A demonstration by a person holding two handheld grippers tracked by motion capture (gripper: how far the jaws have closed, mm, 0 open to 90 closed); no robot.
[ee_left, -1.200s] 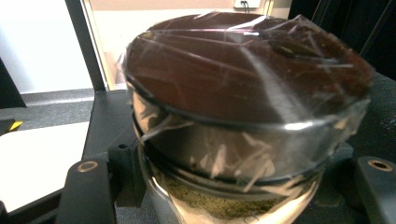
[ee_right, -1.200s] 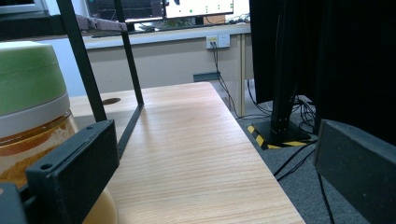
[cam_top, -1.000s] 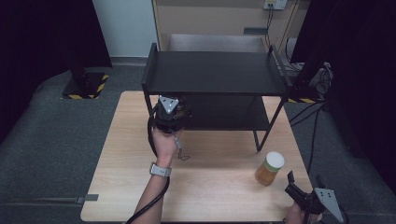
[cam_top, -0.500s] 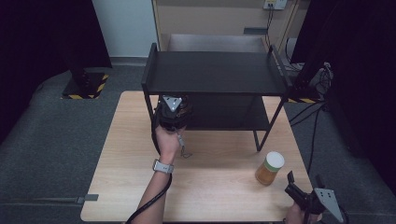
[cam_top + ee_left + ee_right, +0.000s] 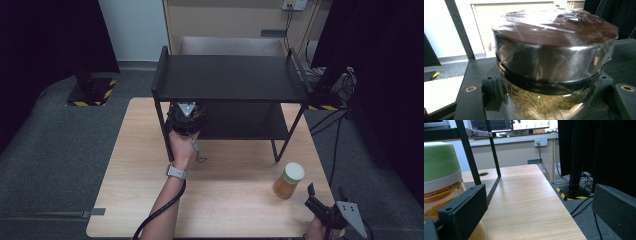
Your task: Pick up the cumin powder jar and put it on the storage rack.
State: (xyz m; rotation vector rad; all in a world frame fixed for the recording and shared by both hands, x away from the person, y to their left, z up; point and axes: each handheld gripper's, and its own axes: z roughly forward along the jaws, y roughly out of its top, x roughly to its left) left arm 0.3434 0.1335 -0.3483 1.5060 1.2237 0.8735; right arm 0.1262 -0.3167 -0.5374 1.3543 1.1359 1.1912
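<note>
The worktop (image 5: 150,200) carries a black rack (image 5: 230,77), and I place everything by that rack. It stands at the far middle of the worktop, with an open lower shelf (image 5: 245,122) under its top, which looks to me like where the jars are meant to go.

My left tongs (image 5: 186,117) are at the rack's front left corner, just under the top's edge, at the mouth of the lower shelf. They are closed around a dark-lidded jar (image 5: 554,55), wrapped in clear film with greenish-brown powder inside. The jar sits upright between the jaws, gripped low on its glass body, I judge so the lid clears the top as it goes in.

A second jar (image 5: 288,181), green-lidded with orange contents, stands on the worktop in front of the rack's right leg. My right tongs (image 5: 320,202) rest just this side of it, spread wide and empty. The jar is close by one jaw, but whether they touch I cannot tell.
</note>
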